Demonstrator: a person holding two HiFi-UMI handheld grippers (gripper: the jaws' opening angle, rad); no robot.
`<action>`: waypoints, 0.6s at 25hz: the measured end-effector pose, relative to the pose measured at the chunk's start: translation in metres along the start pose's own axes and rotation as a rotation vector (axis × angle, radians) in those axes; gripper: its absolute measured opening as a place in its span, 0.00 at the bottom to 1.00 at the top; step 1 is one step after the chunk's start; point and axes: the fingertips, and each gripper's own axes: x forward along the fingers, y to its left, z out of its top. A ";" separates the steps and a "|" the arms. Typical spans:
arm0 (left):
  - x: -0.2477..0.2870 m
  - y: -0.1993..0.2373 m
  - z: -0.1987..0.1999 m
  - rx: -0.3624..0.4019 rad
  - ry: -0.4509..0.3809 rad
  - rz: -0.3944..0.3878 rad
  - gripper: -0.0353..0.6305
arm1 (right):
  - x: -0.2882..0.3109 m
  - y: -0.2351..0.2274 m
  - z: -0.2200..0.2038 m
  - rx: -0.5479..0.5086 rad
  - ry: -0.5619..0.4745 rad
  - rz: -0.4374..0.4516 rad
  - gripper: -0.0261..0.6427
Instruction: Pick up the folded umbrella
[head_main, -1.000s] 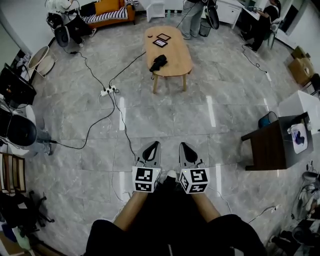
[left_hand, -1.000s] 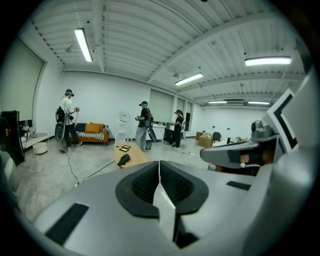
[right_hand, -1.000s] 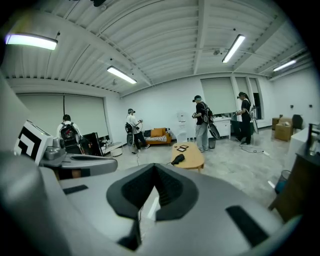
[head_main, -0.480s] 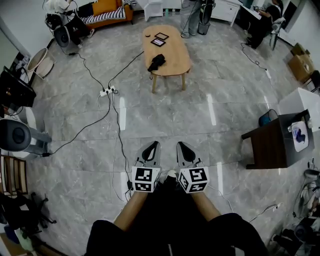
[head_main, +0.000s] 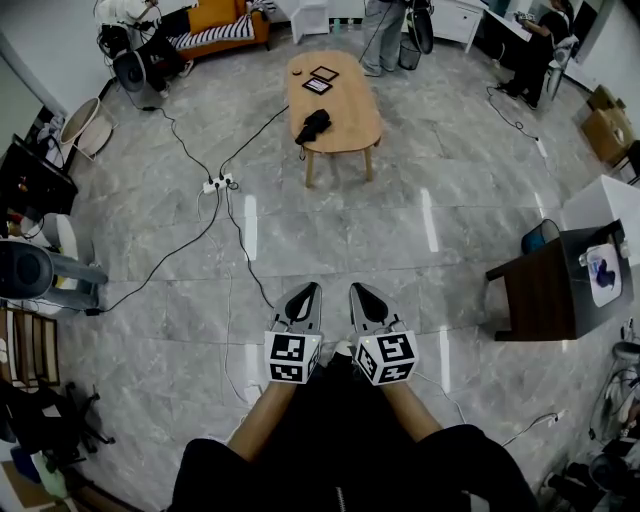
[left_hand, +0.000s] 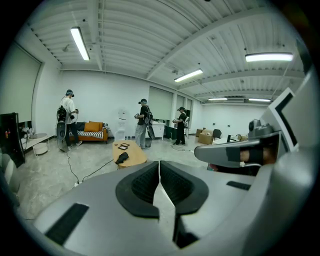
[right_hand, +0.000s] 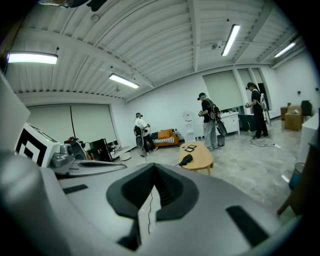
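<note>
The folded black umbrella (head_main: 314, 124) lies on the near end of an oval wooden table (head_main: 345, 110), far ahead across the floor. It also shows small in the left gripper view as the umbrella (left_hand: 121, 158) and in the right gripper view as the umbrella (right_hand: 186, 159). My left gripper (head_main: 310, 289) and right gripper (head_main: 354, 288) are held side by side close to my body, pointing toward the table. Both are shut with nothing between the jaws, as seen on the left gripper (left_hand: 159, 166) and the right gripper (right_hand: 153, 168).
Black cables and a power strip (head_main: 215, 183) run over the grey tiled floor between me and the table. Two flat dark items (head_main: 322, 80) lie on the table's far end. A dark side table (head_main: 545, 290) stands at the right; an orange sofa (head_main: 215, 25) and several people are at the back.
Both grippers stay shut and side by side. The right gripper's tip has swung a little to the left, and the room has shifted slightly in the head view.
</note>
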 end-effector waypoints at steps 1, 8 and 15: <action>0.001 -0.003 -0.001 0.001 0.004 -0.001 0.08 | -0.001 -0.001 0.001 0.000 -0.001 0.003 0.06; 0.006 -0.018 0.000 0.017 0.014 0.000 0.08 | -0.010 -0.016 -0.002 0.020 0.002 0.000 0.06; 0.013 -0.013 -0.002 -0.001 0.015 0.018 0.08 | -0.001 -0.018 -0.007 0.007 0.022 0.012 0.06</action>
